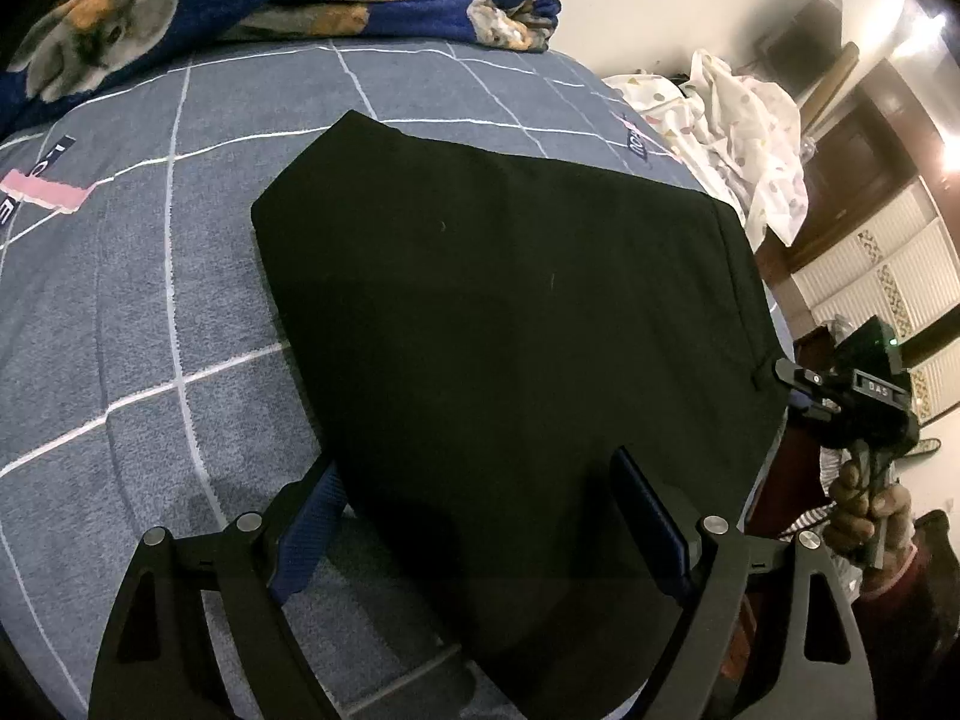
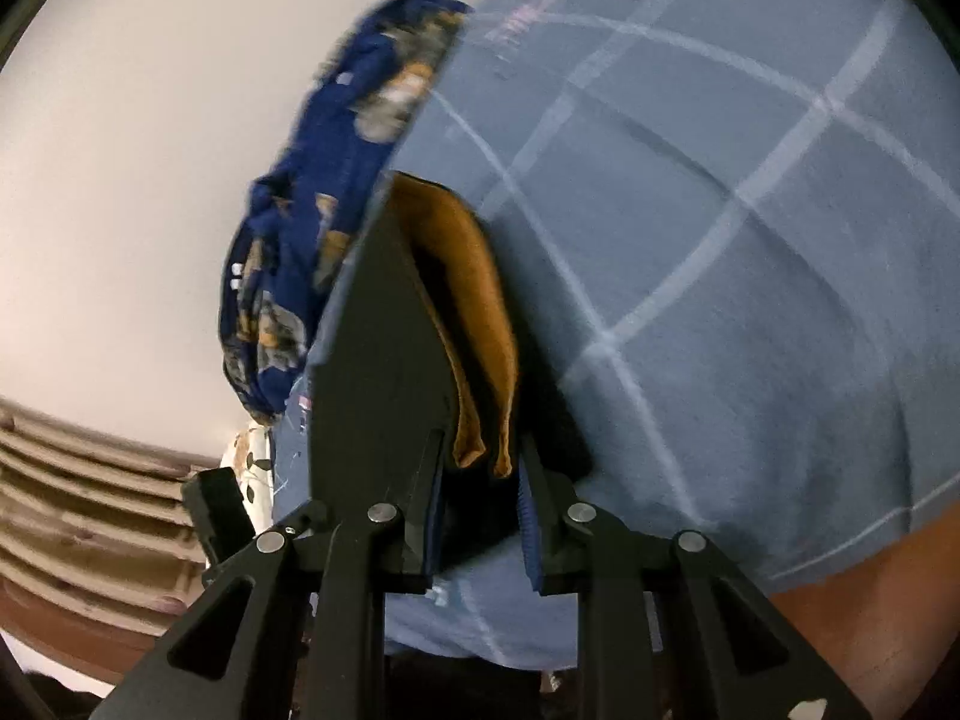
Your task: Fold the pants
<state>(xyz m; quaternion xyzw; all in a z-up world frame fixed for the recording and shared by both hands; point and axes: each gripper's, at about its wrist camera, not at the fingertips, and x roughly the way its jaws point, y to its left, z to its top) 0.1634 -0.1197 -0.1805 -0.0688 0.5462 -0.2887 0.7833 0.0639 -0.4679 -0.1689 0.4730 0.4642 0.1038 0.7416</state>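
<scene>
The black pants (image 1: 510, 312) lie flat on the bed (image 1: 150, 300). The left hand-held gripper (image 1: 474, 516) hangs wide open over their near edge, gripping nothing. The right hand-held gripper (image 2: 480, 498) has pinched the side edge, tan lining (image 2: 474, 324) showing, probably to fold it over.

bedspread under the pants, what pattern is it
The bedspread is grey-blue with a grid of thin white lines, clearest in the left wrist view.
</scene>
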